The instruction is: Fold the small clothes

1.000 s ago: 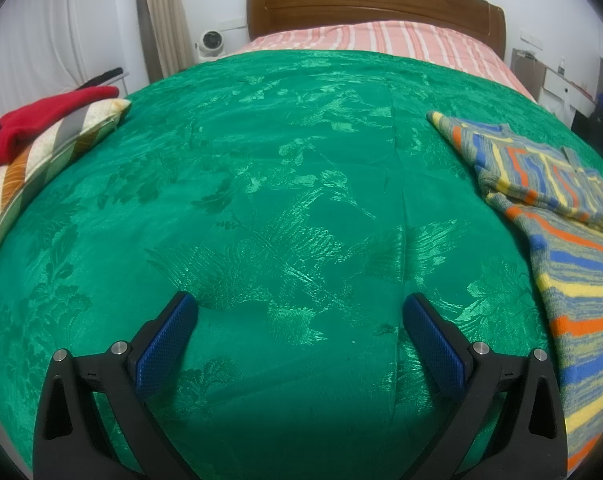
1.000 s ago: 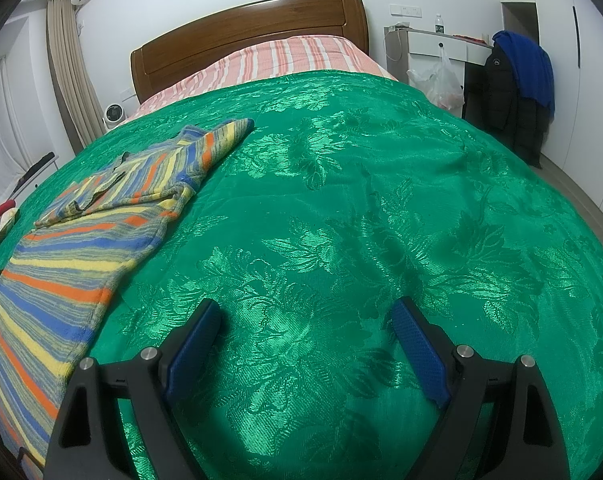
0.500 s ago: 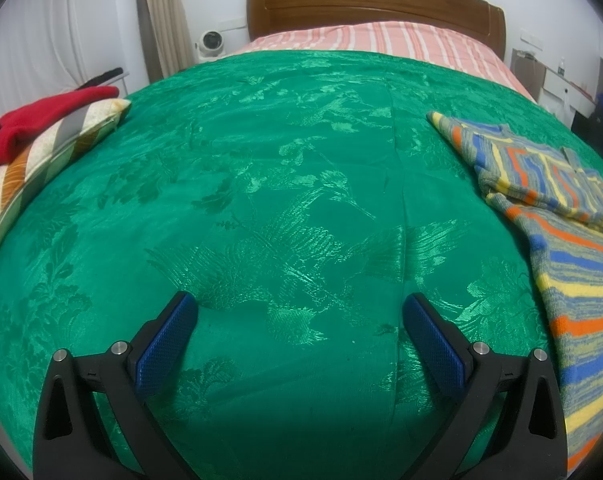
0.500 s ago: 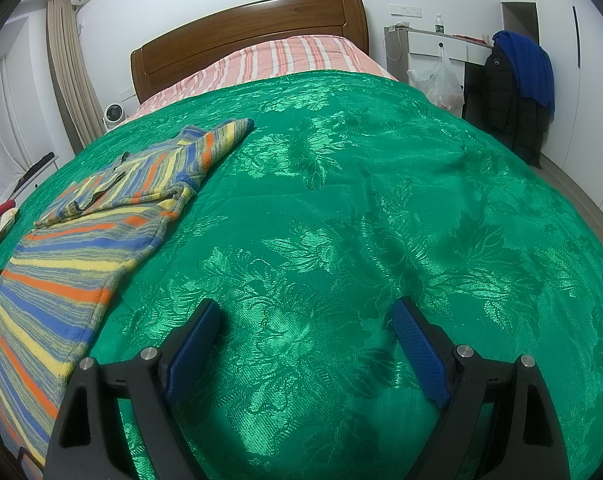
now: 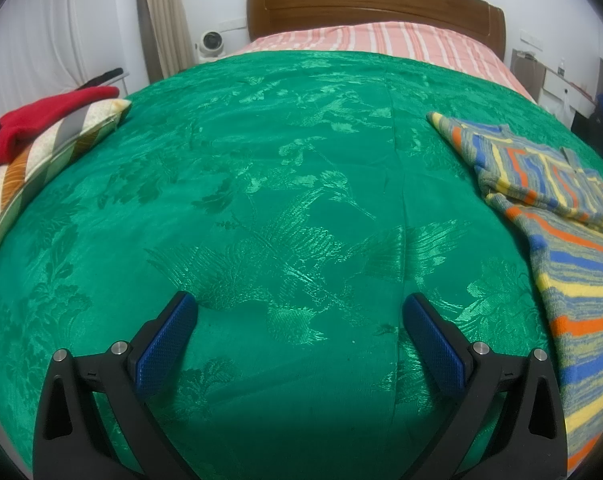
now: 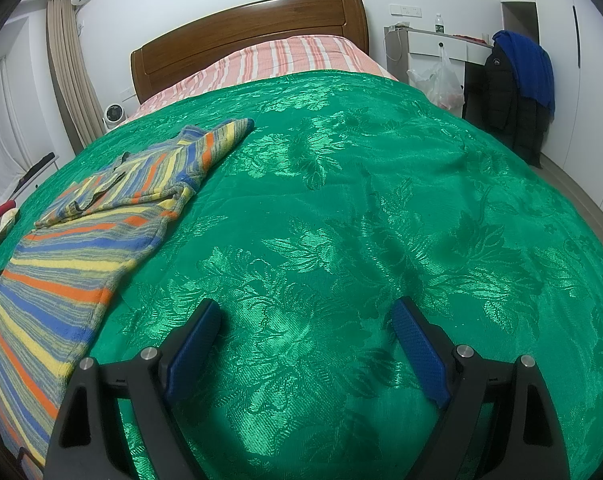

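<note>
Bed (image 5: 261, 184) under green cover; striped sweater (image 6: 73, 276) lies flat toward its near edge, between my claws. Soft, light knit, so I'd pinch hem corners. My left claw (image 5: 299, 312) and right claw (image 6: 305, 316) both released, empty.

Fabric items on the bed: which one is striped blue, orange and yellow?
The striped sweater, lying flat on the green bedspread. The red garment is plain and rests on a pillow.

- We see a bed (image 5: 301, 200) under a green bedspread (image 6: 361, 220).
- On it lies a striped sweater (image 6: 81, 264).
- At its left edge, a striped cushion (image 5: 41, 160), perhaps a pillow.
</note>
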The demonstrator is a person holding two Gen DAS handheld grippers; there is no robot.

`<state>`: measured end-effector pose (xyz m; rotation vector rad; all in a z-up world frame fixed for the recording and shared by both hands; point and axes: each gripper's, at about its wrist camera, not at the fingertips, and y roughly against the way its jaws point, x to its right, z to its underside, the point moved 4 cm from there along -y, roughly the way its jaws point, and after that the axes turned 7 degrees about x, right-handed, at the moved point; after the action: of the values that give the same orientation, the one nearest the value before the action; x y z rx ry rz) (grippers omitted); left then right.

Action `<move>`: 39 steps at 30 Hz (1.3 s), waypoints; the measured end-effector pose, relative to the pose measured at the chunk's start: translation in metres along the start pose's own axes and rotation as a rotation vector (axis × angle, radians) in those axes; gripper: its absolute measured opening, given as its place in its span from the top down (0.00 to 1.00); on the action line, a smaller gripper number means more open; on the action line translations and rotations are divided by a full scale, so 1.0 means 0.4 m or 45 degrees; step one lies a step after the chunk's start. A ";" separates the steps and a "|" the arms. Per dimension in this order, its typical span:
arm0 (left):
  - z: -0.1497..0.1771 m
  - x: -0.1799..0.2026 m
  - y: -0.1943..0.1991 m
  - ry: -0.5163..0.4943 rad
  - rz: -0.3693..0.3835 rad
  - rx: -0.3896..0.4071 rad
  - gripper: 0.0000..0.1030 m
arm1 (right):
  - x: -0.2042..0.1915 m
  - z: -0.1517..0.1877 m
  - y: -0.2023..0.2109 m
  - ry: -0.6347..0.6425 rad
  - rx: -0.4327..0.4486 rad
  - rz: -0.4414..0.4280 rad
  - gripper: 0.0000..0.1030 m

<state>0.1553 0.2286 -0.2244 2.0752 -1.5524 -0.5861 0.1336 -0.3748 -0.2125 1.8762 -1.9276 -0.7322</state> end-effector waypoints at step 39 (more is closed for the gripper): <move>0.017 0.008 0.148 0.063 0.277 -0.208 0.03 | -0.032 -0.065 0.067 0.091 -0.161 -0.010 0.15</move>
<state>0.1075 0.2104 -0.1939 1.7602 -1.6182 -0.5573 0.1278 -0.3657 -0.1744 1.8097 -1.7889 -0.7604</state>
